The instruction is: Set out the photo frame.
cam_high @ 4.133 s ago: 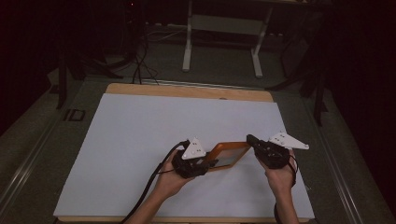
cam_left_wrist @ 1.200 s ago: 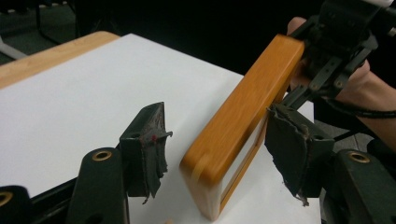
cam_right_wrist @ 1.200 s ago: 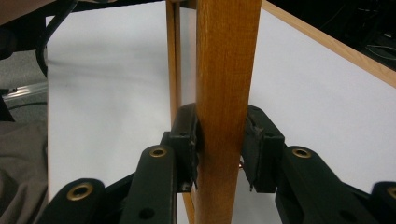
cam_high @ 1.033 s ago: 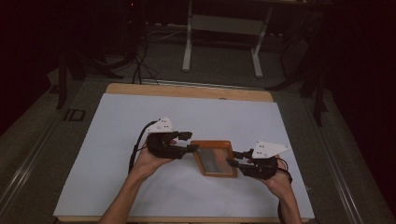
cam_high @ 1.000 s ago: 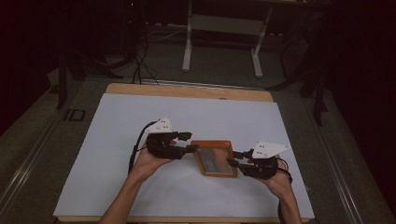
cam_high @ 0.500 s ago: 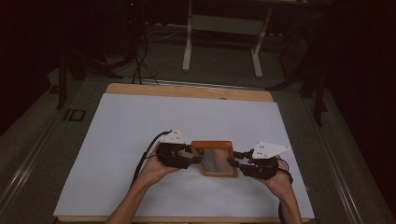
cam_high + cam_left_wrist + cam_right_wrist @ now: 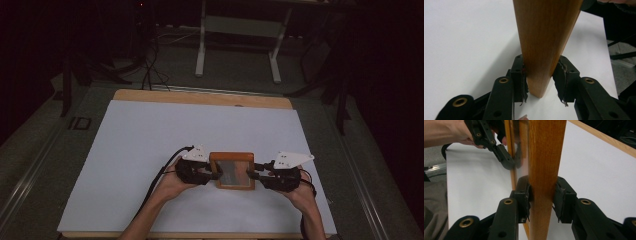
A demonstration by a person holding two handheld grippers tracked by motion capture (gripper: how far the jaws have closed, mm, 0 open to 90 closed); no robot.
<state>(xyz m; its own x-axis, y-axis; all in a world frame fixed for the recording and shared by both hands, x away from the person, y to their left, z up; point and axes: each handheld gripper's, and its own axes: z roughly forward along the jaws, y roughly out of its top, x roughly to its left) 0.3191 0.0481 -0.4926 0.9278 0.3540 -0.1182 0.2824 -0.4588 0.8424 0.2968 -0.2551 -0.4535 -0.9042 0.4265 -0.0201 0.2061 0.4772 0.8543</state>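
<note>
A small wooden picture frame with a glass pane lies over the white board between my two grippers. My left gripper is at its left edge. In the left gripper view the wooden rail stands between the pads; my left gripper has just been closing and now presses on it. At the frame's right edge is my right gripper. Seen from the right gripper view, that gripper is shut on the other rail, with the left gripper beyond.
The white board covers a wooden tabletop whose far edge shows. Cables trail from both grippers toward the near edge. Behind the table, desk legs and floor cables stand in the dark.
The left gripper came down from the frame's upper left corner to its left edge and closed on it. The frame turned square to the table. The right gripper kept its grip.
</note>
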